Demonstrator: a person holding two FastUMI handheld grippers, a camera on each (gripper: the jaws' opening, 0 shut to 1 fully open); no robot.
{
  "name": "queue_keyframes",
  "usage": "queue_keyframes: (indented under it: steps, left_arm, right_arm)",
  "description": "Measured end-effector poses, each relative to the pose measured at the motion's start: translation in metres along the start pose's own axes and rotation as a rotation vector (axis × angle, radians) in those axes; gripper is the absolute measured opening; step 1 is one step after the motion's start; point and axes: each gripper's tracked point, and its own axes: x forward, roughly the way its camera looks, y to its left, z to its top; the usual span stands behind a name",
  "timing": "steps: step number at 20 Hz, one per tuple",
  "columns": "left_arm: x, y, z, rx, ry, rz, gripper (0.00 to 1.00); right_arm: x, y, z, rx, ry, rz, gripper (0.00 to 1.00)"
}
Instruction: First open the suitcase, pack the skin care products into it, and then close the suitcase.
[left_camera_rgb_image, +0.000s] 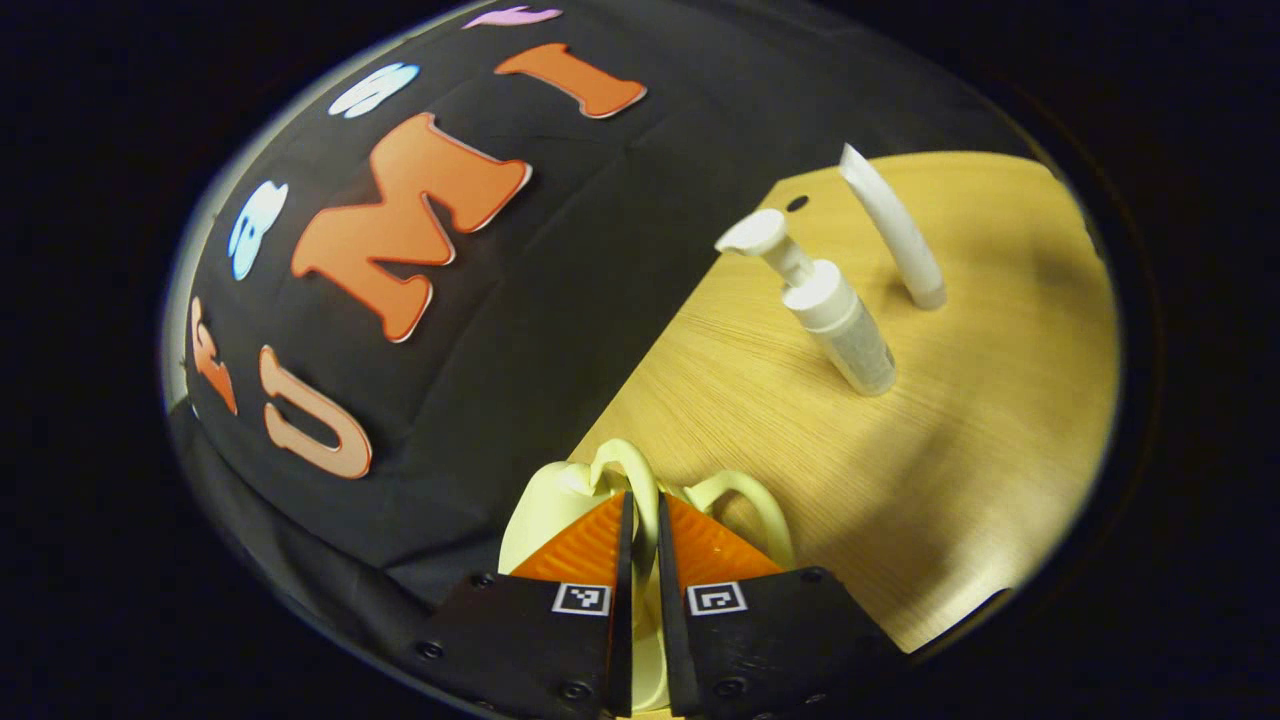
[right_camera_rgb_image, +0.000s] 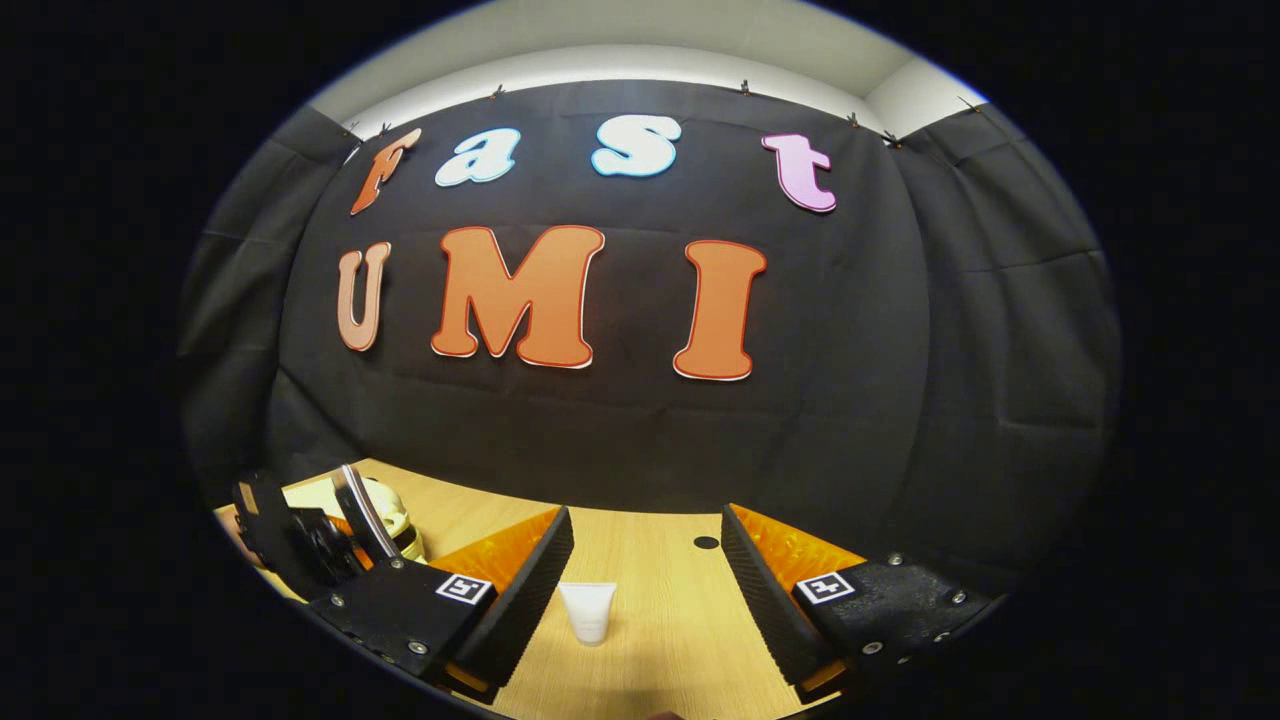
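Gripping pale handle (left_camera_rgb_image: 628, 470), left gripper (left_camera_rgb_image: 640, 540) nearly closed, apparently on suitcase. Right gripper (right_camera_rgb_image: 645, 580) wide open, empty; tube (right_camera_rgb_image: 588, 610) upright at 12 o'clock between fingers.

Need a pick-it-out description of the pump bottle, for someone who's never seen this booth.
In the left gripper view, start at the wooden table in front of the black cloth wall. Two white skin care items stand on it, apart from each other. The pump bottle is the nearer one, with a dispenser head on a narrow neck; its neighbour, the tube, is a slim plain shape with no pump.
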Motion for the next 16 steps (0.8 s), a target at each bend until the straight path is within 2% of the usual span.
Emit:
queue_keyframes:
  steps: [7, 12, 16]
  left_arm:
    - [-0.007, 0.047, 0.01, -0.406, -0.011, 0.062, 0.17]
    - [-0.018, 0.057, 0.013, -0.503, -0.037, 0.103, 0.18]
    - [-0.02, 0.066, 0.013, -0.638, -0.056, 0.052, 0.18]
  right_arm:
    - [0.006, 0.024, 0.014, -0.022, -0.035, 0.096, 0.95]
    - [0.011, 0.046, 0.018, -0.043, -0.03, 0.12, 0.95]
    - [0.017, 0.065, 0.022, -0.054, -0.03, 0.1, 0.95]
